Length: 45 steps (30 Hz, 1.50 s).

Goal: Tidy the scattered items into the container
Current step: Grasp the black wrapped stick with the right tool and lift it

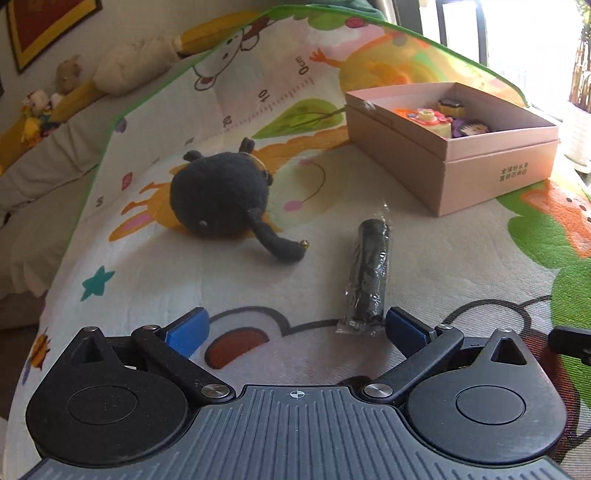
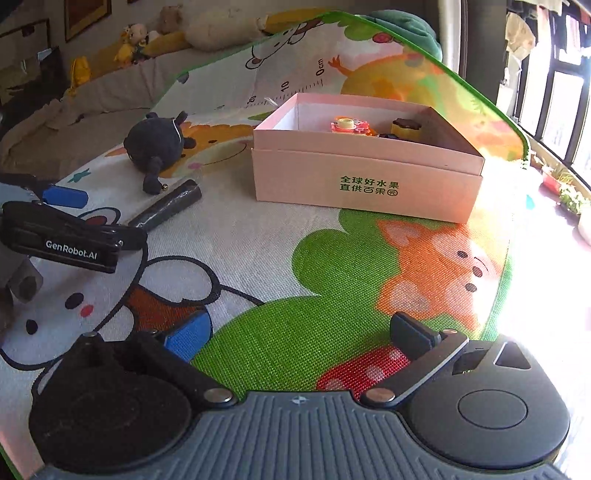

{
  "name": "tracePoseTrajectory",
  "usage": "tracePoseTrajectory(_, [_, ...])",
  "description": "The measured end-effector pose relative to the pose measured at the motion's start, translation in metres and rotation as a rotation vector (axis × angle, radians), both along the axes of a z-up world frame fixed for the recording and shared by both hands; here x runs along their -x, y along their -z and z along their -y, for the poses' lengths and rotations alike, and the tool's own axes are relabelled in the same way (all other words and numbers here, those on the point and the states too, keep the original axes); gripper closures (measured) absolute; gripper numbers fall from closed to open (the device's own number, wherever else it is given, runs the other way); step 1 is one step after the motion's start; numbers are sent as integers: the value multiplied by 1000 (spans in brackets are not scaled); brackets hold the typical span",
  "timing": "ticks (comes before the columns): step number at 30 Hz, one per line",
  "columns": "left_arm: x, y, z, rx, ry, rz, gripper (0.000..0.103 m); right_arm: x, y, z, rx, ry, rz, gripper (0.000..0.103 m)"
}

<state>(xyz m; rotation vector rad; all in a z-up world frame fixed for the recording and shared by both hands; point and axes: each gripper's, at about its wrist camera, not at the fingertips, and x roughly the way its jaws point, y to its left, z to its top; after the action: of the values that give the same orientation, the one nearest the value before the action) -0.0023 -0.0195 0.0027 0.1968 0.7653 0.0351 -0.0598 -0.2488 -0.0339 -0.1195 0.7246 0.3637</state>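
Observation:
A pink cardboard box [image 1: 495, 173] stands at the right on a cartoon play mat [image 1: 258, 280] and holds several small toys [image 1: 432, 118]. A black plush toy [image 1: 221, 192] lies on the mat at the left. A black cylinder in clear wrap [image 1: 367, 273] lies just ahead of my left gripper [image 1: 295, 330], which is open and empty. The cylinder's near end is by the right finger. My right gripper [image 2: 299, 334] is open and empty over the mat, short of the box [image 2: 369, 184]. The right wrist view also shows the plush [image 2: 157, 146], the cylinder [image 2: 168, 208] and the left gripper [image 2: 62, 206].
The mat [image 2: 258, 240] covers a bed or sofa. Stuffed toys and a long cushion [image 2: 207, 29] line the far edge at the back left. Windows and plants [image 2: 569, 192] are at the right. The mat's green border [image 1: 96, 158] marks its left edge.

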Motion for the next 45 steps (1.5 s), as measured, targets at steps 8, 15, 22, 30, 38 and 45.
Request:
tracePoseTrajectory(8, [7, 2, -22, 53, -34, 16, 0, 1, 0, 2, 6, -19, -2, 0])
tracePoseTrajectory(15, [22, 7, -56, 133, -70, 44, 0, -2, -26, -17, 44, -194, 36, 0])
tracePoseTrajectory(22, [31, 6, -97, 281, -145, 86, 0, -24, -46, -90, 85, -399, 133, 0])
tracePoseTrajectory(30, [37, 6, -106, 358, -152, 129, 0, -57, -17, -158, 276, -519, 195, 0])
tracePoseTrajectory(38, [38, 7, -108, 384, -154, 138, 0, -87, -12, -149, 115, -485, 5, 3])
tracePoseTrajectory(45, [38, 7, -109, 392, -154, 140, 0, -71, -14, -131, 59, -423, -27, 15])
